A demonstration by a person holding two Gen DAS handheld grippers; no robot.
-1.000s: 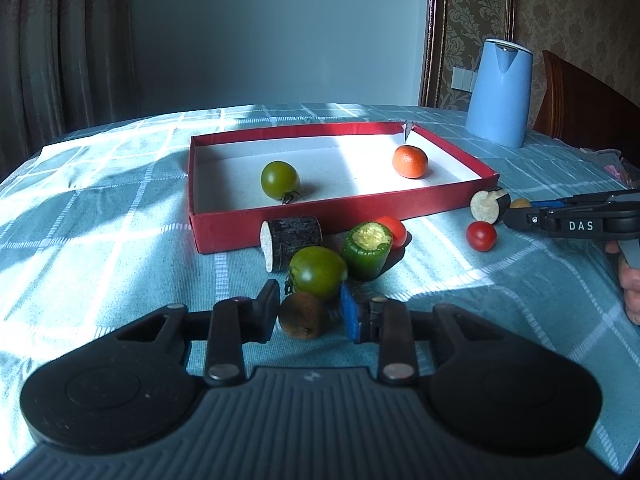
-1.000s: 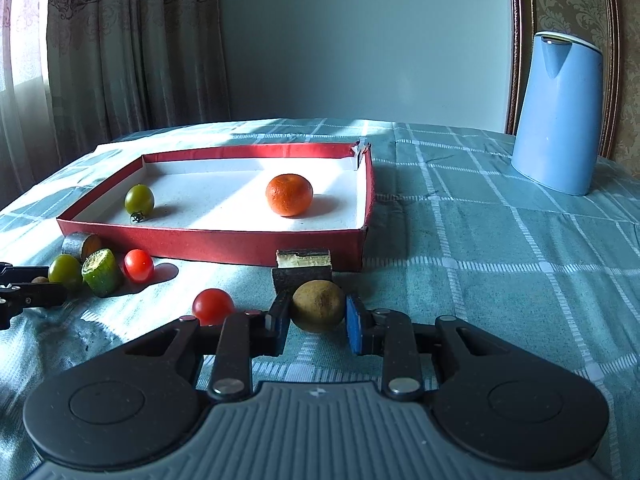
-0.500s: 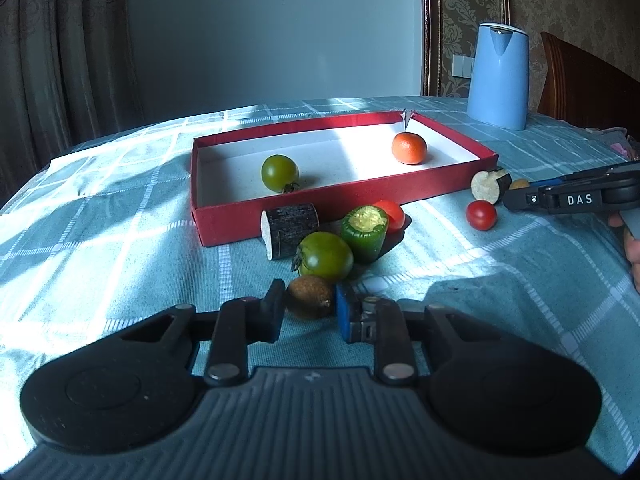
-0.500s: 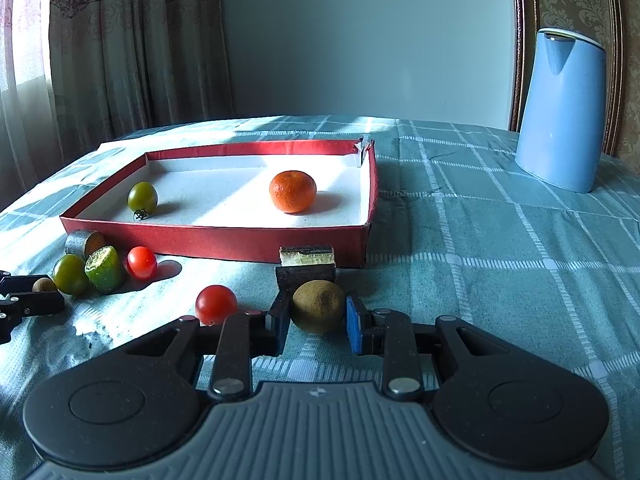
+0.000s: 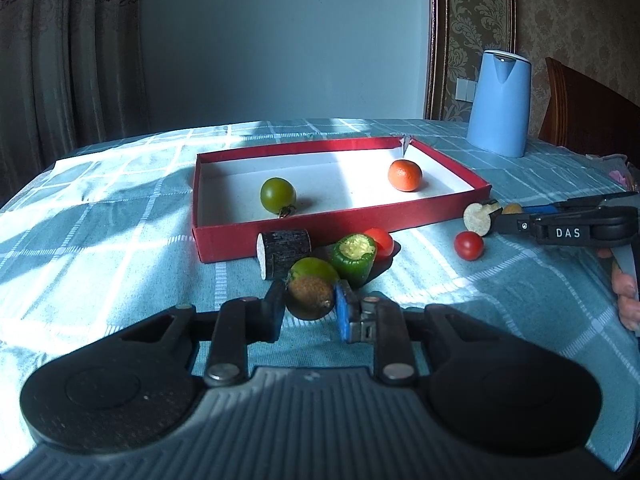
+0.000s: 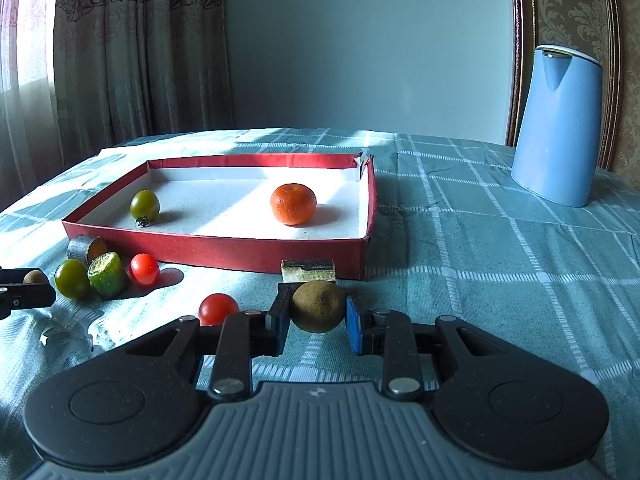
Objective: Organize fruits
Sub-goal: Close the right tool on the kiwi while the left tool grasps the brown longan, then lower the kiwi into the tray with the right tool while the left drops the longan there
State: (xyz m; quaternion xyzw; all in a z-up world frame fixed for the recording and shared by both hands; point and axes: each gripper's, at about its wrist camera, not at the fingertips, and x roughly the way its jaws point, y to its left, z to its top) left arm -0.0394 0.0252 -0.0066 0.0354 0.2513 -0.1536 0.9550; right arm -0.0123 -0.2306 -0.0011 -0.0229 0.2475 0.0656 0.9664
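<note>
Item: two kiwis, one per gripper. Our left gripper (image 5: 308, 306) has its jaws clamped on a kiwi (image 5: 310, 297); our right gripper (image 6: 316, 316) clamps another kiwi (image 6: 318, 306). The tray (image 5: 340, 222) lies straight ahead of both, nearer the right.

You see a red box (image 5: 340, 220) with a white floor; an orange mandarin (image 5: 405, 175) and a green tomato (image 5: 278, 195) inside; a teal cloth (image 5: 120, 248) checked in white; a pale blue kettle (image 5: 500, 104); two brown kiwis (image 5: 310, 298) (image 6: 318, 306).
</note>
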